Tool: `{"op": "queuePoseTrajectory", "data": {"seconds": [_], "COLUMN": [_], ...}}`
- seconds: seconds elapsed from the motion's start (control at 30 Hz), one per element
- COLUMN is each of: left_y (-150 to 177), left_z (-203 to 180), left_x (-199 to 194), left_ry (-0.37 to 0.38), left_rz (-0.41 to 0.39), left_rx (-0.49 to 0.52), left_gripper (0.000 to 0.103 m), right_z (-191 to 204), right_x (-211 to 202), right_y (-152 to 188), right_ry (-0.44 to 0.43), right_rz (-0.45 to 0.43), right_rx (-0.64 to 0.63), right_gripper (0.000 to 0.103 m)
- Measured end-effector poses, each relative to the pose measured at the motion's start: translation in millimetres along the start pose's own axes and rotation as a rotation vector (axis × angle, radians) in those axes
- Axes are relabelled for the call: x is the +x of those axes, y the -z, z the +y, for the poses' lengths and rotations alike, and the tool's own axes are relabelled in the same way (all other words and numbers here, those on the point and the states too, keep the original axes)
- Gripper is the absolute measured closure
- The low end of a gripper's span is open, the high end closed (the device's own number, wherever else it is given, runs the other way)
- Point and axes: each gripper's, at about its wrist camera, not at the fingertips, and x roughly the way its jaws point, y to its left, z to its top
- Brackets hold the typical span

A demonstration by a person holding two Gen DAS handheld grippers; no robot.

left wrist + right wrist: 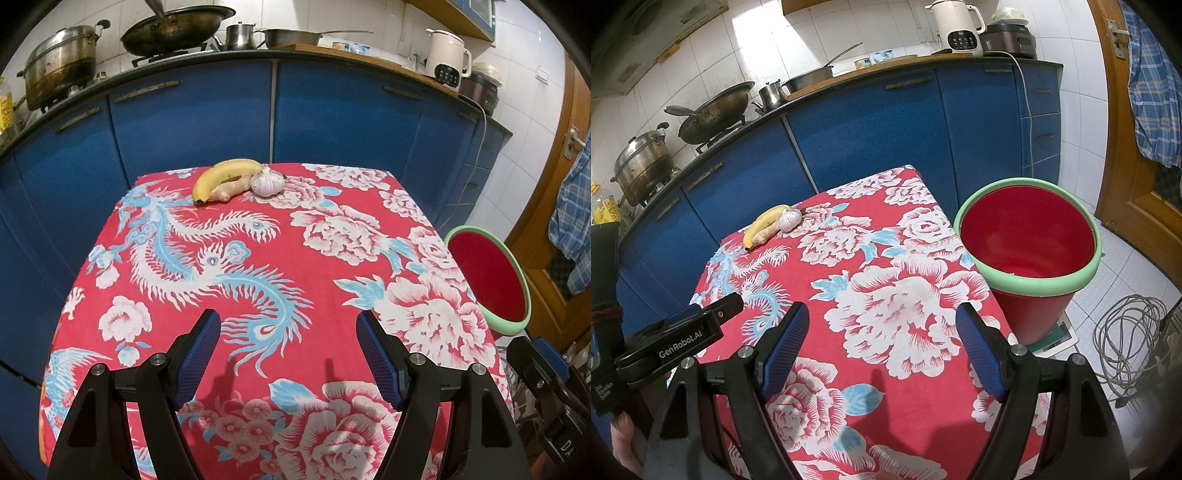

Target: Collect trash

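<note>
A yellow banana [221, 173], a piece of ginger [229, 188] and a garlic bulb [267, 182] lie together at the far edge of the table with the red floral cloth [332, 295]. They also show in the right wrist view: banana [764, 221], garlic [789, 219]. A red bucket with a green rim [1030, 240] stands on the floor right of the table; it also shows in the left wrist view [487, 273]. My left gripper [288, 325] is open and empty over the near table. My right gripper [882, 321] is open and empty near the table's right edge.
Blue kitchen cabinets [273, 110] stand behind the table, with pots, a wok [173, 27] and a white kettle [447, 59] on the counter. A wooden door [1126, 147] with a hanging plaid shirt is at the right. Coiled grey cable [1126, 339] lies on the floor.
</note>
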Motion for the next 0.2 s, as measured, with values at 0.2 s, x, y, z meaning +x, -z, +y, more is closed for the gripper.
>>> {"op": "queuePoseTrajectory", "data": {"seconds": [0.2], "left_y": [0.0], "left_z": [0.1], "left_x": [0.1], "left_ry": [0.000], "left_rz": [0.000], "left_rx": [0.001], "left_gripper": [0.026], "right_z": [-0.1], "right_x": [-0.5], "right_y": [0.1], "right_ry": [0.002], "right_rz": [0.000], "right_rx": [0.001], "right_gripper": [0.022]}}
